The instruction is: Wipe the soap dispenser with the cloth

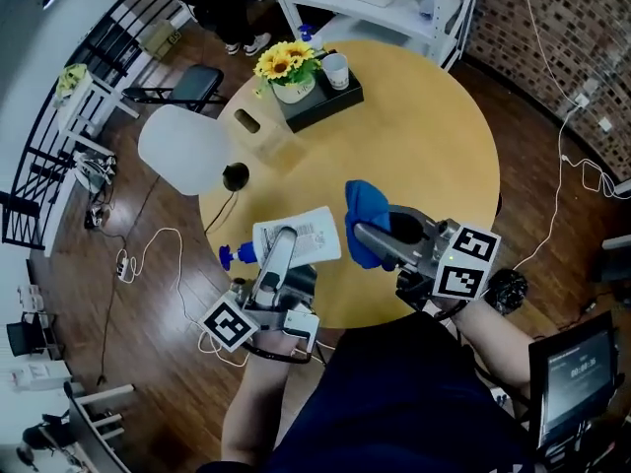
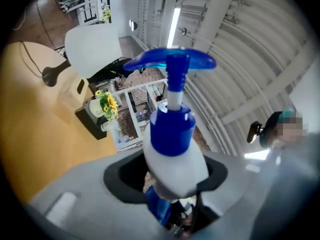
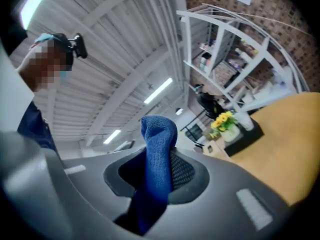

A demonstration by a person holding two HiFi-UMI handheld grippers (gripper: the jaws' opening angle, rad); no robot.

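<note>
— So, left gripper: what was in it?
— Jaws clamped on the white body of the soap dispenser, with its blue pump pointing away from them, held off the table at its near edge.
— Right gripper?
— Jaws closed on the blue cloth, a fold standing out past them; in the head view it was just beside the dispenser.
— Containers further out?
— One black tray at the far edge. It held a white pot of sunflowers and a white cup.
</note>
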